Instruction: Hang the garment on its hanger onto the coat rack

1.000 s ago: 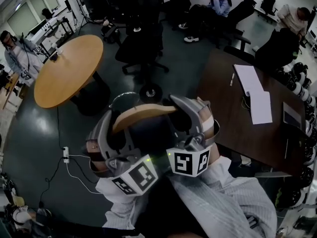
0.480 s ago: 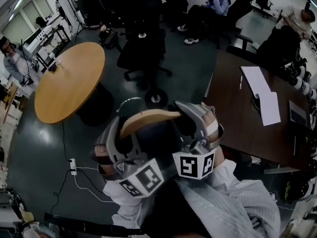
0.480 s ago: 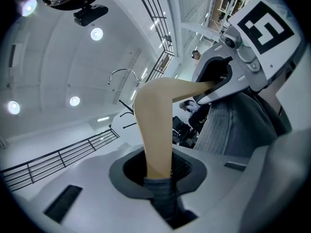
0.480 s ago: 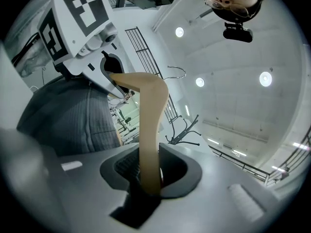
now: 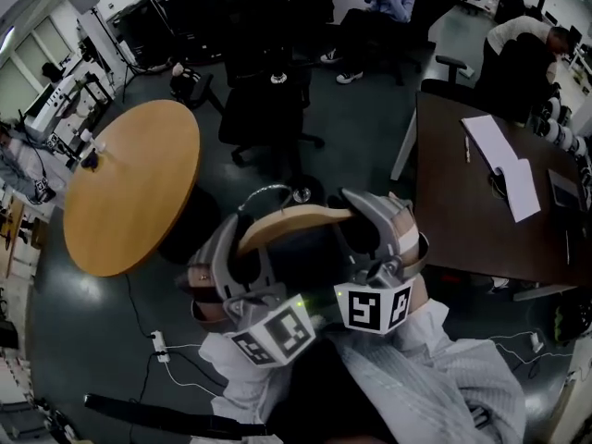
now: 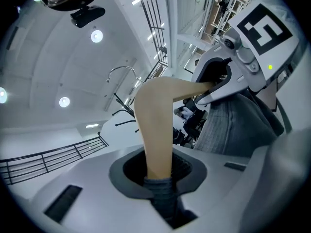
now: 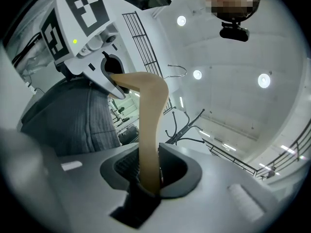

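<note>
A wooden hanger (image 5: 294,222) carries a dark grey garment (image 5: 298,259) and is held up between both grippers. My left gripper (image 5: 242,252) is shut on the hanger's left arm (image 6: 156,130), with dark cloth pinched under the wood. My right gripper (image 5: 363,218) is shut on the right arm (image 7: 150,130). The metal hook (image 5: 265,191) rises from the hanger's middle and hangs on nothing. The black branches of the coat rack (image 7: 188,126) show beyond the hanger in both gripper views (image 6: 121,113). The grey ribbed cloth (image 6: 233,125) hangs between the grippers.
A round wooden table (image 5: 129,188) stands at the left, a dark rectangular table (image 5: 481,202) with papers at the right. Black office chairs (image 5: 268,100) stand ahead. A power strip (image 5: 159,345) and cables lie on the floor. People sit at the back.
The head view has swung: the round table and the dark table have slid down and right in it. Both grippers keep their hold on the hanger, in nearly the same pose.
</note>
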`<state>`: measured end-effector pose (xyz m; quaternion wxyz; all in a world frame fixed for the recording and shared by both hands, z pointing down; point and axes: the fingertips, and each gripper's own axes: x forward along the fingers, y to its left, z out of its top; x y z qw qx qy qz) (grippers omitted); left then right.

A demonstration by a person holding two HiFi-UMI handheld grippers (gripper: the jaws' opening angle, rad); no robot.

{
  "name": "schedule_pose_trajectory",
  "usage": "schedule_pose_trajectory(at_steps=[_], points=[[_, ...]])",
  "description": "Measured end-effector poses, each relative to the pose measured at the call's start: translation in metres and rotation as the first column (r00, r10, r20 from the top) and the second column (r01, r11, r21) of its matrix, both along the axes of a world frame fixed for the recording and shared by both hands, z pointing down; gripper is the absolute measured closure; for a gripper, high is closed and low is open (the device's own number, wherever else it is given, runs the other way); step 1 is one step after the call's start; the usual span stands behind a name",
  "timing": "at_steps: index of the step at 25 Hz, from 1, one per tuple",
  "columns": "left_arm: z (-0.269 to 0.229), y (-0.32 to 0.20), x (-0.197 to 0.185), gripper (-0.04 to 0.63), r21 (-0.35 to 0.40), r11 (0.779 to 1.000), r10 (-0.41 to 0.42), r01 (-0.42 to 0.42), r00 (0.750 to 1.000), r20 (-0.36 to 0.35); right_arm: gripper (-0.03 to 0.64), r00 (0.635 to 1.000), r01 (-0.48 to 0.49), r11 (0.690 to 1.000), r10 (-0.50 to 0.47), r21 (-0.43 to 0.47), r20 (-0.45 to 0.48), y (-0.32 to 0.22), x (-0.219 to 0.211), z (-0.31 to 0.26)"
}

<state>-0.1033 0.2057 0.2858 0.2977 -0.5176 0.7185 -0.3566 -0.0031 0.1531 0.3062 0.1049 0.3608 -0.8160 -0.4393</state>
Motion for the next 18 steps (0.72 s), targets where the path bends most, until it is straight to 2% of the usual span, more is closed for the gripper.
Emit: schedule_pose_trajectory(at_steps=[5, 18], points=[[0.0, -0.034, -0.047, 0.534, -0.014, 0.999, 0.04, -0.04, 0.999, 0.012, 0.526, 0.998, -0.048, 0.999, 0.048, -0.021, -0.028, -0.029, -0.046, 0.003], [0.017, -0.141, -0.096, 0.534, -0.042, 0.998, 0.05, -0.049, 0.999, 0.012, 0.528, 0.998, -0.055, 0.997, 0.053, -0.046, -0.026, -0.136, -0.095, 0.021]])
